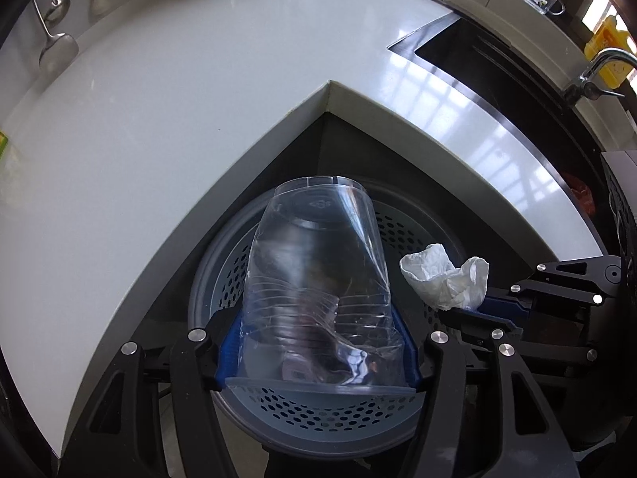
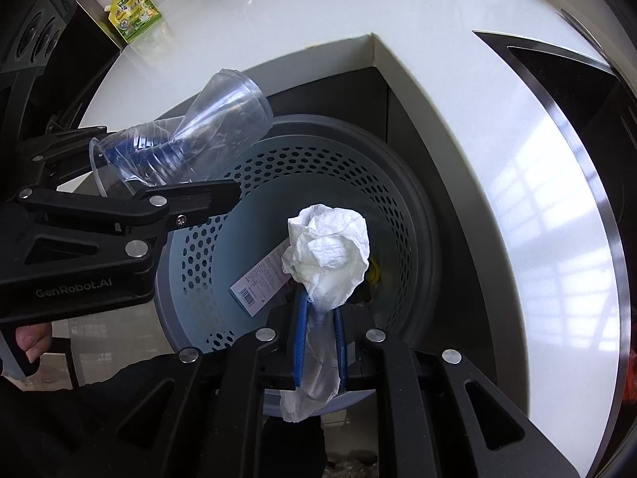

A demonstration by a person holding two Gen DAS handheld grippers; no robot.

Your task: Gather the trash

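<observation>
My left gripper [image 1: 316, 346] is shut on a clear crumpled plastic cup [image 1: 318, 279] and holds it over the grey perforated trash basket [image 1: 318, 410] below the counter corner. The cup also shows in the right wrist view [image 2: 187, 139], squeezed in the left gripper [image 2: 159, 167]. My right gripper [image 2: 320, 318] is shut on a crumpled white tissue [image 2: 326, 251] above the basket [image 2: 398, 207]. In the left wrist view the tissue [image 1: 446, 279] and right gripper [image 1: 473, 312] are at the right of the cup.
A white L-shaped counter [image 1: 159, 119] wraps around the basket. A dark sink [image 1: 497, 71] with a faucet [image 1: 597, 67] is at the right. A yellow-green packet [image 2: 135, 12] lies on the counter. A barcoded label [image 2: 262, 283] lies in the basket.
</observation>
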